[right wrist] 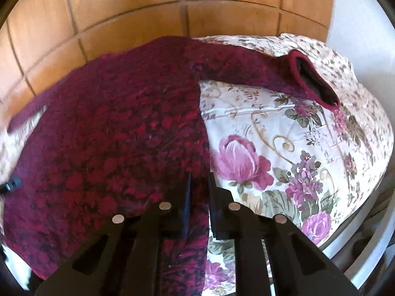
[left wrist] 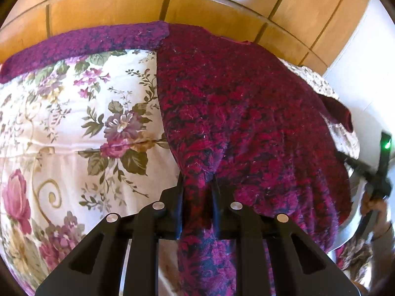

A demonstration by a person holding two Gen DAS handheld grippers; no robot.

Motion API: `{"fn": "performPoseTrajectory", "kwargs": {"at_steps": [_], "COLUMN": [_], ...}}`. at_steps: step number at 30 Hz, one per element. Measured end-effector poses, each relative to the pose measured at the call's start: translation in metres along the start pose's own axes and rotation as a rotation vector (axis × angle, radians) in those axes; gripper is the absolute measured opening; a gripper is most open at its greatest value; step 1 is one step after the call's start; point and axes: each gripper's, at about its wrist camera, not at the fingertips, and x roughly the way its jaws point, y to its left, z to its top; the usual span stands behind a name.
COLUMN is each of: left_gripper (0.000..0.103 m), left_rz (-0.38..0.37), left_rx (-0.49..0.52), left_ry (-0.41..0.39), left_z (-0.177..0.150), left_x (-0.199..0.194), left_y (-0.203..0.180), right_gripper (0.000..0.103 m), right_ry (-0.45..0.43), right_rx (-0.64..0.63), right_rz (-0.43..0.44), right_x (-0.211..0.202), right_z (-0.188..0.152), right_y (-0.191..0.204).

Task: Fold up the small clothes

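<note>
Gripping the hem on both sides now, and what a clear picture of it: the left gripper (left wrist: 197,180) has its two fingers clenched on a bunched tuck of the maroon sweater (left wrist: 242,113) at the near left corner, knit squeezed right up between them and spilling down past the linkage. Over on the other side, the right gripper (right wrist: 198,180) sits at the sweater's (right wrist: 111,133) near right edge, fingers drawn close with dark knit running between them, so that reads as pinched on the hem too, though the contact is less plain there. The garment lies flat on the floral bedspread (left wrist: 74,123), body spreading away from both grippers toward the wooden headboard (left wrist: 123,12). Its long axis runs straight ahead, from the held hem up to the shoulders. One sleeve (left wrist: 74,42) stretches out to the left along the far edge; the other sleeve (right wrist: 259,74) trails off to the right, its cuff (right wrist: 313,83) gaping open on the bedspread. Each gripper owns its own corner, neither nearer than the other, and the whole sweater sits forward of them. So my read: the coming move depends on that forward line, carrying the hem up and over toward the shoulders, both sides travelling evenly or the fold goes crooked.
</note>
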Motion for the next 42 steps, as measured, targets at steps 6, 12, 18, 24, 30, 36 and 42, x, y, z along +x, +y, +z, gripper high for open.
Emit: {"fn": "performPoseTrajectory", "kwargs": {"at_steps": [6,12,18,24,30,36,42], "left_gripper": [0.031,0.032,0.046,0.046,0.046,0.058,0.059], "left_rz": [0.055,0.142,0.095,0.121,0.129,0.128,0.183], "left_rx": [0.005,0.016,0.001,0.154,0.155,0.142,0.237], "left_ry": [0.017,-0.099,-0.116,-0.068,-0.085,-0.131,-0.036], "left_z": [0.0,0.022,0.038,0.029,0.031,0.054,0.051], "left_x": [0.0,-0.025,-0.013,0.005,0.006,0.017,0.065], "left_y": [0.007,0.009,-0.001,-0.036,-0.041,-0.058,-0.077], "right_gripper": [0.07,0.073,0.047,0.014,0.014,0.067,0.077], "right_ry": [-0.007,0.068,0.091,0.049,0.091,0.077,-0.01], "right_rx": [0.037,0.224,0.133,0.03,0.091,0.154,0.229], "right_rz": [-0.1,0.113,0.173,0.115,0.103,0.068,-0.05], "right_x": [0.002,-0.007,-0.022,-0.035,-0.027,-0.026,-0.04], "right_z": [-0.012,-0.033,-0.051,-0.042,-0.047,-0.046,-0.033], "right_y": [-0.001,-0.028,0.001,0.014,-0.007,-0.008,-0.037]}}
